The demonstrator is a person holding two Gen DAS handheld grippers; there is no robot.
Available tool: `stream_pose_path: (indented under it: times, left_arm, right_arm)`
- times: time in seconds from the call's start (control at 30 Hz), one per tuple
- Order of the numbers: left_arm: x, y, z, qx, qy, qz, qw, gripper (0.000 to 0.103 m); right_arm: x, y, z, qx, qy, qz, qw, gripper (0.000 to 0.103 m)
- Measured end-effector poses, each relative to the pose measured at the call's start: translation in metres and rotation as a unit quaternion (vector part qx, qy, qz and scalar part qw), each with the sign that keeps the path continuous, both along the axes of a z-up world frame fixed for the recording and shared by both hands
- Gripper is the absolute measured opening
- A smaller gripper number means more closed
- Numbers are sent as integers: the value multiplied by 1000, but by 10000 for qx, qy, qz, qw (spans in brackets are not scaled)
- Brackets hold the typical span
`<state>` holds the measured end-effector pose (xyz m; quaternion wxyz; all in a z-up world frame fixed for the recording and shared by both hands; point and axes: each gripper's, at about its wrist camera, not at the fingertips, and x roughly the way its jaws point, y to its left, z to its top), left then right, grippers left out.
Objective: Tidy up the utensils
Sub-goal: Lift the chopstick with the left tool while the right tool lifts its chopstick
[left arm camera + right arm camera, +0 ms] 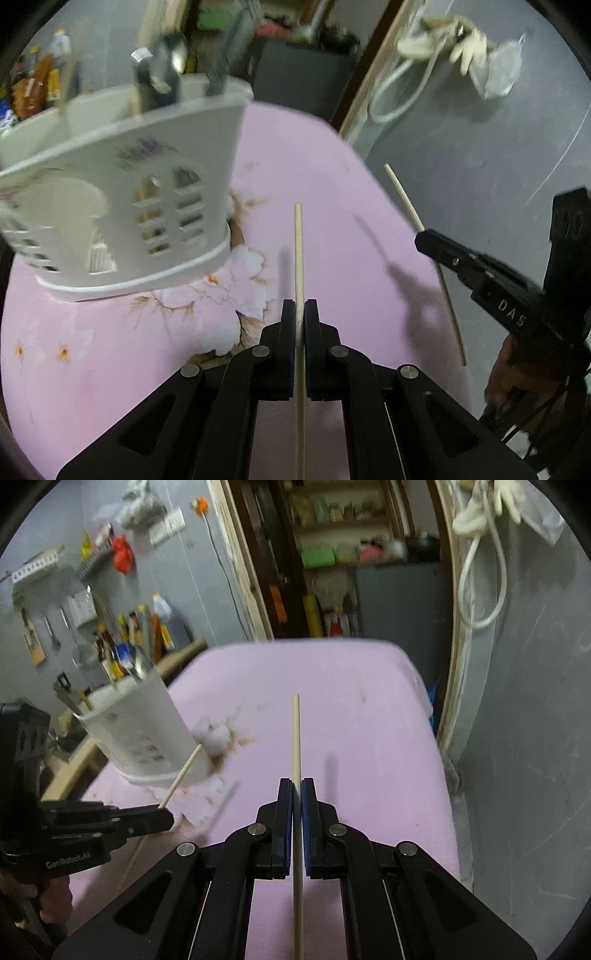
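Note:
My left gripper (299,308) is shut on a pale wooden chopstick (298,254) that points forward above the pink table. A white slotted utensil holder (122,192) with several utensils in it stands ahead on the left, close by. My right gripper (296,786) is shut on a second chopstick (296,734), also held above the table. In the left wrist view the right gripper (424,238) and its chopstick (404,201) show at the right. In the right wrist view the left gripper (164,814), its chopstick (183,773) and the holder (144,731) show at the left.
A pink floral cloth (332,177) covers the table. A grey wall (535,738) stands to the right with cords hanging from it (480,572). Bottles and tools (122,635) line the back left. An open doorway with shelves (351,554) lies behind the table.

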<state>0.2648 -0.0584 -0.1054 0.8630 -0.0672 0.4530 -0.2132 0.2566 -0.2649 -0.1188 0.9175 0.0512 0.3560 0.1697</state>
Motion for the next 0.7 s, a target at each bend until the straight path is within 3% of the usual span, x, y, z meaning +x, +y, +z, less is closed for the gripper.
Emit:
stream_pose_path:
  times: [0.17,0.3,0.57,0.7]
  left_arm:
    - [-17,20,35,-308,-794,376,9957,2]
    - [-20,24,60,-418,-1460,541,9869,2]
    - [-13,51,95,-485,-2352,974,9658,2]
    - [0,77,106,-684,-2717,1429,9492,2]
  right_arm:
    - [-12,7,27,427,-690,-20,9967,2]
    - [-14,25,51,650,-1267,-3,9898,2]
    - [3,76,91,1076,-2094,372,9712,2]
    - [17,100,102,1390,-2363,558,9601,3]
